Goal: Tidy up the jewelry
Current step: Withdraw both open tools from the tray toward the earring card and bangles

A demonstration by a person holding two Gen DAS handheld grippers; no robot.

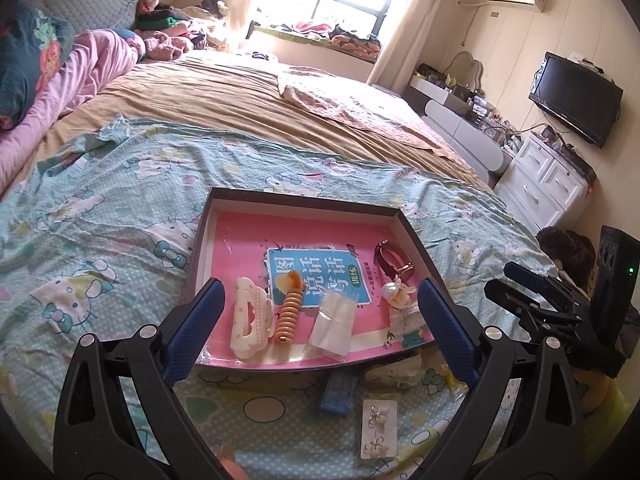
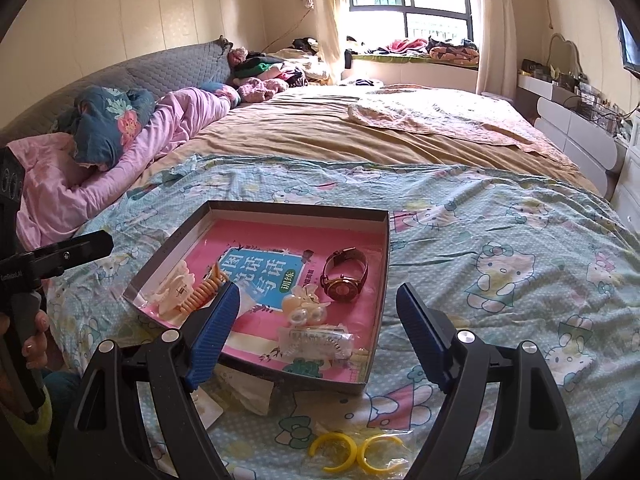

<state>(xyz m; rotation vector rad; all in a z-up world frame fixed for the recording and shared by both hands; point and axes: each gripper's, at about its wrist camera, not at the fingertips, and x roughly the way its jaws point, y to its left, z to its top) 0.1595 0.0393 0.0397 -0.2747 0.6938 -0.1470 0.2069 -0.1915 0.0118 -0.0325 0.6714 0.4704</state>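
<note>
A shallow dark box [image 1: 412, 232] [image 2: 382, 264] with a pink printed bottom lies on the patterned bedsheet. Inside it are a cream hair claw [image 1: 251, 322] [image 2: 173, 289], an orange spiral hair tie [image 1: 289, 312] [image 2: 202, 290], a clear packet [image 1: 334, 326], a watch with a dark red strap [image 1: 390, 260] [image 2: 345, 276], a pearl hair clip [image 1: 394, 292] [image 2: 302, 306] and a clear bagged piece [image 2: 316, 340]. My left gripper [image 1: 320, 318] hovers open over the box's near side, nothing between its fingers. My right gripper [image 2: 318, 340] is open and empty too, above the box's near corner.
On the sheet before the box lie a blue block [image 1: 338, 394], a card of earrings [image 1: 378, 428], a wrapped bundle [image 1: 394, 372] and two yellow open rings in a bag [image 2: 356, 452]. A hand [image 2: 34, 338] holds the other gripper at the left edge. Pillows and bedding lie beyond.
</note>
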